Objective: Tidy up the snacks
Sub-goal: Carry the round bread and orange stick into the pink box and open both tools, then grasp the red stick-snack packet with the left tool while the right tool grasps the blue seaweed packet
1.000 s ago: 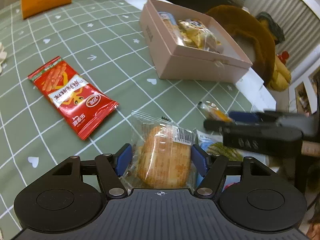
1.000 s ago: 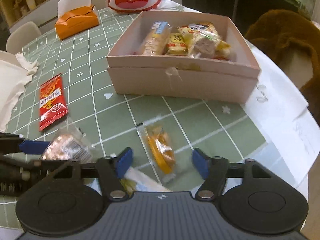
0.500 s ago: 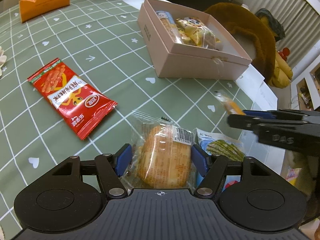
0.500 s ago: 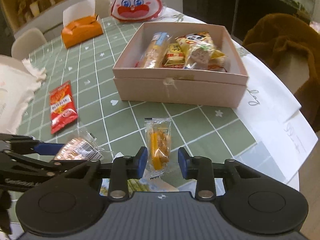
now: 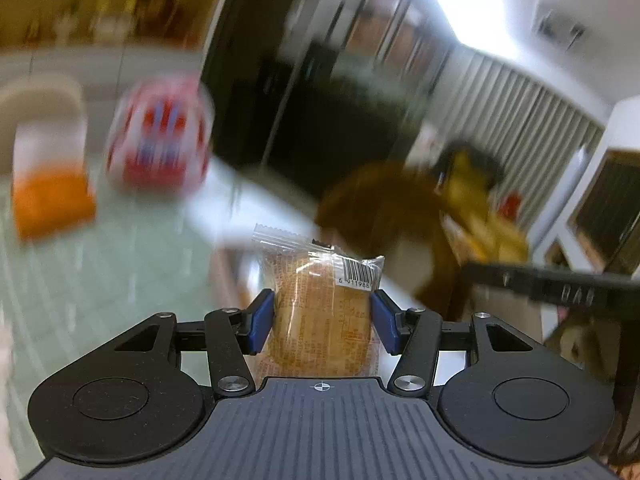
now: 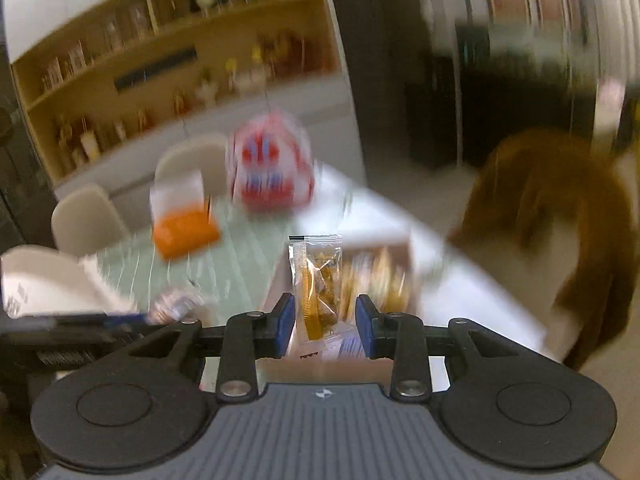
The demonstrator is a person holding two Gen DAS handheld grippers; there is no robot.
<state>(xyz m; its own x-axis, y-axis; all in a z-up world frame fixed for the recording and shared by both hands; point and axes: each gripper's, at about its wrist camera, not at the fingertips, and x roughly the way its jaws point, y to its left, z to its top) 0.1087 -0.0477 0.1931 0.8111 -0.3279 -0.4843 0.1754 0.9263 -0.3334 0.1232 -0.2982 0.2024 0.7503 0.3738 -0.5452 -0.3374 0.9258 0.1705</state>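
My left gripper [image 5: 322, 312] holds a clear-wrapped round bread packet [image 5: 320, 280] up off the table; its jaws are closing, and the blue pads press the packet's sides. In the right wrist view, my right gripper [image 6: 325, 314] is shut on a small clear packet of yellow-orange snack [image 6: 318, 280], also lifted. Behind that packet lies the pink snack box [image 6: 384, 248], blurred, with several snacks inside. The right gripper's black finger [image 5: 560, 284] crosses the right edge of the left wrist view. At the left of the right wrist view are the left gripper [image 6: 80, 320] and its bread packet [image 6: 172, 308].
A green checked tablecloth [image 5: 100, 272] covers the table. On its far side stand an orange tissue box [image 6: 184, 232] and a red-and-white bunny bag [image 6: 272, 172]. A brown garment [image 6: 552, 184] hangs over a chair on the right. White paper [image 6: 44, 280] lies at the left, cream chairs [image 6: 88, 216] beyond.
Both grippers closed on their packets and rose from the table with them. Both views tilted upward and blurred; the red snack packet and the table's near part dropped out of sight.
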